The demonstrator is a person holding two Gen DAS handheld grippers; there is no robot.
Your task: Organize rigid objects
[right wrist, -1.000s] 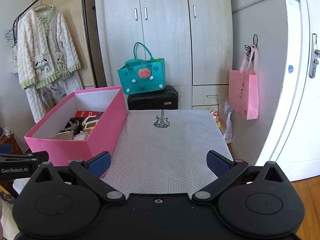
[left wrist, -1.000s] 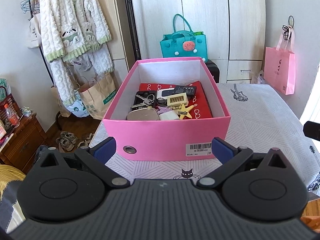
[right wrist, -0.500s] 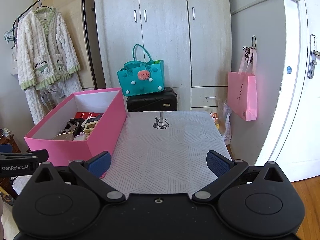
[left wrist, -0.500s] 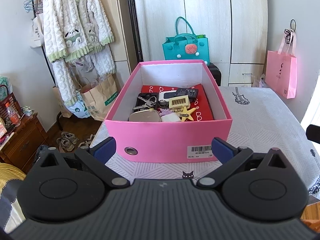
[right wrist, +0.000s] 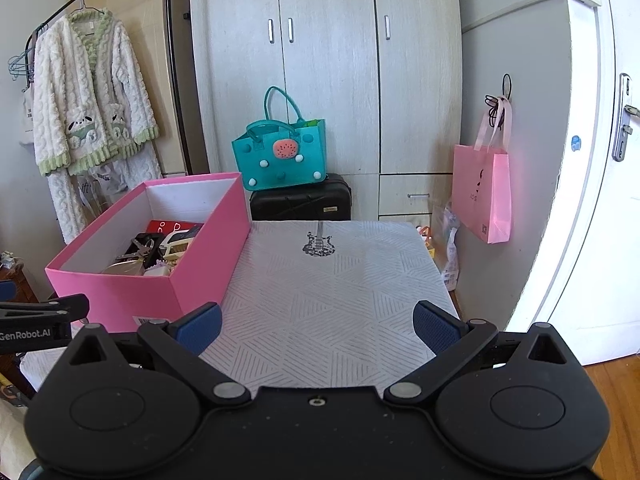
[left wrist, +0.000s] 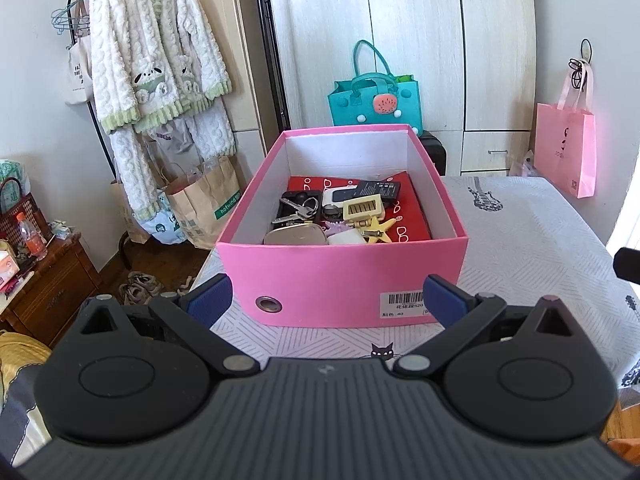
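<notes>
A pink box point(left wrist: 320, 280) stands on the patterned table point(left wrist: 540, 248). It holds keys point(left wrist: 298, 210), a silver tin point(left wrist: 296, 236), a yellow star point(left wrist: 378, 229), a cream comb-like piece point(left wrist: 362, 209), a dark flat device point(left wrist: 380, 190) and a red card point(left wrist: 408, 216). My left gripper point(left wrist: 326, 302) is open and empty just in front of the box's near wall. My right gripper point(right wrist: 316, 326) is open and empty over bare tablecloth, to the right of the box point(right wrist: 208, 264).
A teal bag point(right wrist: 280, 156) sits on a black suitcase point(right wrist: 300, 202) behind the table. A pink bag point(right wrist: 482, 196) hangs on the right wall. A clothes rack with a white robe point(left wrist: 152, 60), paper bags point(left wrist: 200, 200) and a wooden cabinet point(left wrist: 44, 280) stand at the left.
Both grippers have drawn back and risen slightly, so the box sits a little lower and farther in the views. Both stay open and empty.
</notes>
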